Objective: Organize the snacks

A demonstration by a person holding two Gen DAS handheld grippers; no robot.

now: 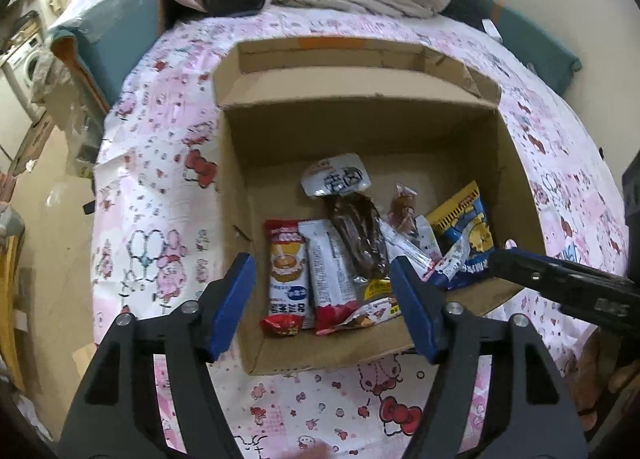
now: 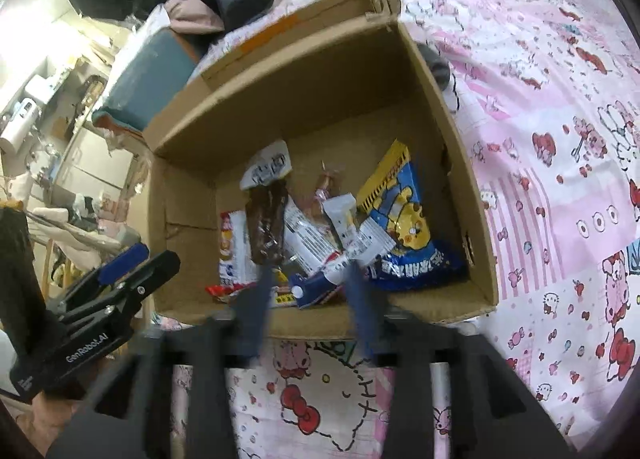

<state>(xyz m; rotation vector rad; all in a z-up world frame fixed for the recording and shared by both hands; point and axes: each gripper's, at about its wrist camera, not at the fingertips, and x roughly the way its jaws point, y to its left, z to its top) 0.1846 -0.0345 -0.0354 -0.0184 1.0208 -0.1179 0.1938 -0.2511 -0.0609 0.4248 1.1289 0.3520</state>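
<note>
While packets are lying gathered in the box:
Left gripper (image 1: 324, 299): hovering, fingers spread, gripping nothing.
Right gripper (image 2: 308, 299): likewise, emptied over cardboard box (image 2: 460, 163).

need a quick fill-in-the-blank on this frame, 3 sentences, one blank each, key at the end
1. The snack packets lie inside a ____ box.
2. The blue-and-yellow packet lies at the ____ end of the row in the left wrist view.
3. Both the left tool and the right tool are ____, holding nothing.

Missing words: cardboard; right; open
</note>
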